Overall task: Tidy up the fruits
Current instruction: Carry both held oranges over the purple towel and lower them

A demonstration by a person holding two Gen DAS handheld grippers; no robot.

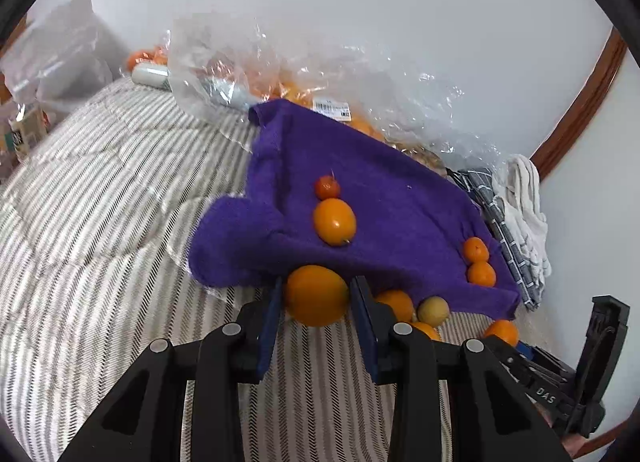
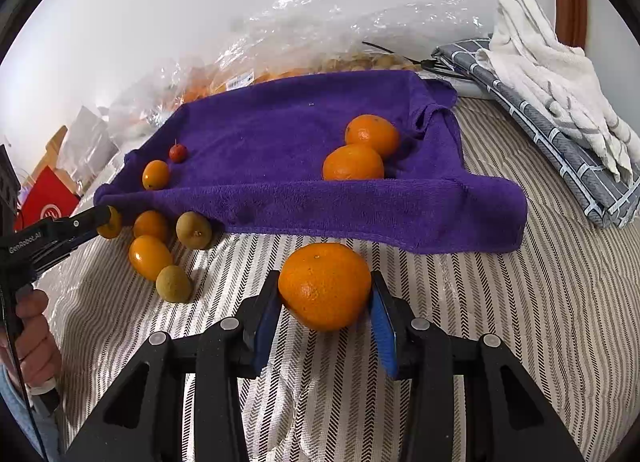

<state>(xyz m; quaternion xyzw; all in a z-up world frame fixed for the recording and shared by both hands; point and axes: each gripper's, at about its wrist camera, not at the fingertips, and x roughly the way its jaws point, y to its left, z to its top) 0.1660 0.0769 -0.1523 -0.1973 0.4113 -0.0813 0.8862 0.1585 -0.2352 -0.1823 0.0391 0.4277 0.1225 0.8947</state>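
Four fruits lay on the towel (image 2: 280, 134); five waited on the bed (image 2: 500, 322). Each gripper, left (image 1: 316, 302) and right (image 2: 325, 294), had its jaws closed around another fruit.

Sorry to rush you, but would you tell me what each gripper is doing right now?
Left gripper: jaws closed on a kumquat.
Right gripper: jaws closed on a mandarin.
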